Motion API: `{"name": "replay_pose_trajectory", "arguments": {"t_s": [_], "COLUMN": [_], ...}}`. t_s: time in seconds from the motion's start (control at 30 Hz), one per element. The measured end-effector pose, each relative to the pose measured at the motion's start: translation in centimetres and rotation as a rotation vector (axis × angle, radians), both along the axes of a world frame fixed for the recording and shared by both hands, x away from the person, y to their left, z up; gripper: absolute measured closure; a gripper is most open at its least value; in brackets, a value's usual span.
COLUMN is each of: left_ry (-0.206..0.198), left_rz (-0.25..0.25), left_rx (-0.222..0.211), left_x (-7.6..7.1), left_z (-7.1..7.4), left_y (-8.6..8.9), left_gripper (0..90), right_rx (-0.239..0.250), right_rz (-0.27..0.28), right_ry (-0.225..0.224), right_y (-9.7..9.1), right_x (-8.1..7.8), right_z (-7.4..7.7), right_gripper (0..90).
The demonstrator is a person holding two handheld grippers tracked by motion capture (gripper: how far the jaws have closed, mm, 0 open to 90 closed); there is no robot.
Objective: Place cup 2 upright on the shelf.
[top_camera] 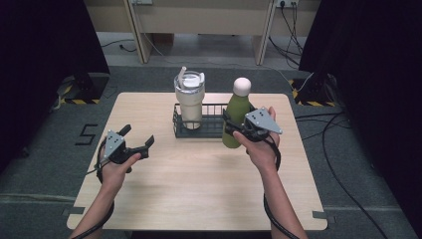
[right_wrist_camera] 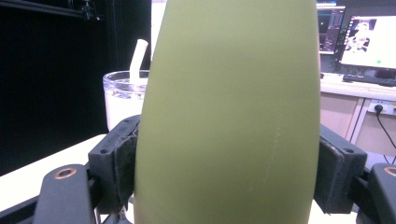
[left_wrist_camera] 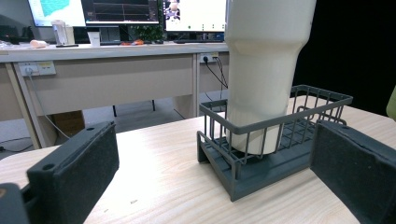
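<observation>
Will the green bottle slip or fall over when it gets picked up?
Probably a bit slippery: the green bottle looks smooth and curves between the right gripper's padded jaws. It's tall and narrow, so it may tip if set down tilted. It looks stiff, not squishy.

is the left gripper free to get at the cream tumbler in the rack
Probably yes: the left gripper is open and holds nothing, bare table lies between it and the cream tumbler, though the wire rack walls off its base.
</observation>
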State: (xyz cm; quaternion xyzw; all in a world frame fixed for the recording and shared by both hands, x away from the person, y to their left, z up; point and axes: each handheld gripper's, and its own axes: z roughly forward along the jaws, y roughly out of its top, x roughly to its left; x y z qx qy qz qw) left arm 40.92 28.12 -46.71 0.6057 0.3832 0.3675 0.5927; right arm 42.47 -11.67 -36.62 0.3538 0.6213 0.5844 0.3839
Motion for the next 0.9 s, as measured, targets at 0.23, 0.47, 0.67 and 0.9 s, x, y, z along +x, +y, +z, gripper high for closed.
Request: {"name": "replay_pose_trajectory", "arguments": {"t_s": [0.23,0.47,0.67,0.9], "left_ry": [0.001,0.0,0.003,0.003], "left_rz": [-0.003,-0.001,0.0,-0.001], "left_rx": [0.002,0.0,-0.002,-0.001], "left_x": [0.0,0.0,0.1,0.1], "left_z": [-0.1,0.0,-0.1,-0.1], "left_y": [-0.1,0.0,0.0,0.0], "left_gripper": [0.8,0.8,1.0,1.0], "right_rx": [0.001,0.007,0.002,0.004], "right_rz": [-0.005,-0.011,-0.017,-0.021], "right_ry": [-0.001,0.0,-0.005,-0.003], "right_y": [0.1,0.2,0.3,0.7], "right_x": [0.3,0.7,1.2,1.8], "right_z": [0.2,0.5,0.8,1.0], "right_gripper": [23.3,23.3,23.3,23.3]}}
